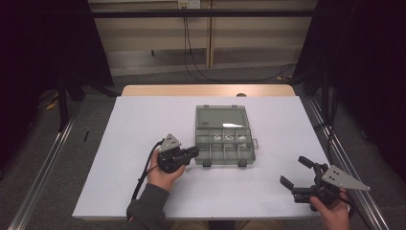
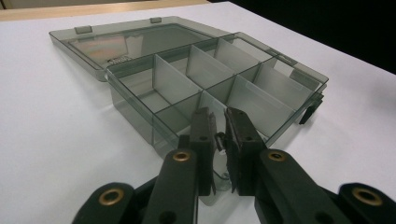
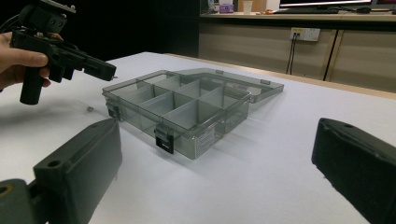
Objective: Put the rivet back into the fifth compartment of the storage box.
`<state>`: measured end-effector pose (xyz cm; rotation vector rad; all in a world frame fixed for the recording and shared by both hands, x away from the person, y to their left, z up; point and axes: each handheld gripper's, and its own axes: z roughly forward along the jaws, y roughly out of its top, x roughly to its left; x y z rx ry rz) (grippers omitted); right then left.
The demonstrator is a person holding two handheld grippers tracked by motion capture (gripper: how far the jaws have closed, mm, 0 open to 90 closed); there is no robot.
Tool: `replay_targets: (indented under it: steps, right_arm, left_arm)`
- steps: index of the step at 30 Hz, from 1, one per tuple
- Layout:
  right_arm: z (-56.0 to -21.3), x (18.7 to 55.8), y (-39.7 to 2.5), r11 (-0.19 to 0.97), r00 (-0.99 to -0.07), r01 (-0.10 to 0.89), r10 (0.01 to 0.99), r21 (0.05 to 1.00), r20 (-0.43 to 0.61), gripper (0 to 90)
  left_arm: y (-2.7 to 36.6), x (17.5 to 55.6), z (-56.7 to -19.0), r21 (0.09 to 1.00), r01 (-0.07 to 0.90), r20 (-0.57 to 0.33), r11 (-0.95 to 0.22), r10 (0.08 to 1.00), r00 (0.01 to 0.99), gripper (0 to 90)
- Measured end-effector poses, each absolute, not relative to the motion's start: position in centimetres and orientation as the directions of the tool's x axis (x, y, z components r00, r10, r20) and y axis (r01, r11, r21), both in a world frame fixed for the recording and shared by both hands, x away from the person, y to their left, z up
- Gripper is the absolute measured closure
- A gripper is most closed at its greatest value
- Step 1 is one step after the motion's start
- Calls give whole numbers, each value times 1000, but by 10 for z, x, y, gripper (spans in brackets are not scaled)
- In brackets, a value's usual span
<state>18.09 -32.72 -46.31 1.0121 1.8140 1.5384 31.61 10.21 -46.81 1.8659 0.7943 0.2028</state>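
Your left tool [image 2: 218, 140] pinches a tiny part [image 2: 220, 150]; lower it gently into the box [image 2: 140, 100]. Right tool [image 1: 299, 176] is apart.

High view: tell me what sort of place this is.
Probably a lab or recording bench, not a home: a white-topped table hemmed by black curtains, metal rails on the floor, cables trailing from a wall outlet.

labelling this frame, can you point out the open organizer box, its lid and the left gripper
organizer box [image 1: 225, 149]: high view, on a divider between compartments
lid [image 1: 221, 116]: high view, middle of the panel
left gripper [image 2: 218, 122]: left gripper view, between the jaw tips
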Motion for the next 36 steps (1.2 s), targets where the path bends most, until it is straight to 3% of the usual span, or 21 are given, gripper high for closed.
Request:
replay_targets:
  steps: [23,36]
  right_arm:
    - [-463,177,-331,66,-557,195,829,979,55,15]
    - [-463,176,-332,67,-557,196,829,978,54,15]
  left_arm:
    - [94,321,-472,883,411,-204,-229,601,773,819]
    - [99,318,-467,886,411,-211,-214,604,769,672]
